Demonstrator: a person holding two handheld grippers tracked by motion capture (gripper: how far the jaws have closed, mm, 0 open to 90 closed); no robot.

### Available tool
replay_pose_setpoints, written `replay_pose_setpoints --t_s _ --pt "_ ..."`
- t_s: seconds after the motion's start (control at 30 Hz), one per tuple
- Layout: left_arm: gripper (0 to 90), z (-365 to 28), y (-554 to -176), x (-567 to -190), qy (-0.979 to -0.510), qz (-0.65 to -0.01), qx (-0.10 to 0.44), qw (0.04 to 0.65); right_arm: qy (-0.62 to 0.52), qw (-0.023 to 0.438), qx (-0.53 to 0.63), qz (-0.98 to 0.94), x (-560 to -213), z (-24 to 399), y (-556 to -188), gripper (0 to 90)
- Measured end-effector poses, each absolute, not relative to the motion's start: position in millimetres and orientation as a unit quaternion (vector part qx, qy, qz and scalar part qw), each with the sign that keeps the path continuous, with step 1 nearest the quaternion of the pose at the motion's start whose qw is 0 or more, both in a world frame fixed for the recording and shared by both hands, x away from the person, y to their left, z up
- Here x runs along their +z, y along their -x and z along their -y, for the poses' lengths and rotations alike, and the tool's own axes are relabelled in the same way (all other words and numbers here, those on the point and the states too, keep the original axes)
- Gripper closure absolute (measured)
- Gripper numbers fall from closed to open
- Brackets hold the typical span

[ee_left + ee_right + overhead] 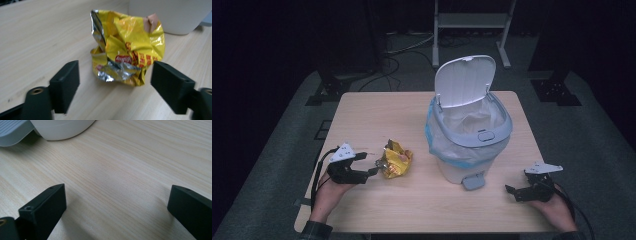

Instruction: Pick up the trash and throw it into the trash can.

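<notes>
Left gripper (373,164): held at the left side of the worktop (377,110), pointing right toward the wrapper. Grey three-cornered plate on top, cable trailing back past the hand.
Left fingers (65,81): apart; in the left gripper view the wrapper lies ahead of the gap and the pads do not press on it.
Crisp wrapper (396,160): crumpled yellow foil packet with red print and silver lining, lying on the worktop just beside the left gripper's tips, left of the bin and apart from it.
Pedal bin (468,145): white body, grey rim ring, clear liner with a blue edge folded over the rim. Stands right of centre on the worktop. Lid (463,80) is up, tilted back. Grey pedal (473,181) faces the person.
Right gripper (512,192): held at the right front of the worktop, to the right of the pedal and clear of the bin.
Right fingers (47,205): wide apart, bare wood between them.
</notes>
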State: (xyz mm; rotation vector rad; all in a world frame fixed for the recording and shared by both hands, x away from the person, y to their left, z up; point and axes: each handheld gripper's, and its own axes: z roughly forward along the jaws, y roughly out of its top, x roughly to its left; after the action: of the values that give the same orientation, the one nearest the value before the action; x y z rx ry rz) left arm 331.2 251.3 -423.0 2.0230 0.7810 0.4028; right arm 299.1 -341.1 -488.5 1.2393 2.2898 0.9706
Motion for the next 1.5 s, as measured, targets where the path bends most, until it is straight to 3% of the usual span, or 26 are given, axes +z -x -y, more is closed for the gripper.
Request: replay_pose_setpoints --t_s 0.33,1.07,1.5 --pt "40.8 -250 -350 -423 -0.816 -0.315 0.149 0.462 -0.438 0.181 0.343 -0.811 -488 341 -299 1.0" --pt "44.9 -239 -385 -434 -0.816 -0.327 0.120 0.462 -0.438 0.181 0.343 -0.811 -489 341 -299 1.1" --pt "54.3 -223 -390 -447 -0.837 -0.312 0.111 0.435 -0.434 0.179 0.344 -0.813 -489 341 -299 1.0"
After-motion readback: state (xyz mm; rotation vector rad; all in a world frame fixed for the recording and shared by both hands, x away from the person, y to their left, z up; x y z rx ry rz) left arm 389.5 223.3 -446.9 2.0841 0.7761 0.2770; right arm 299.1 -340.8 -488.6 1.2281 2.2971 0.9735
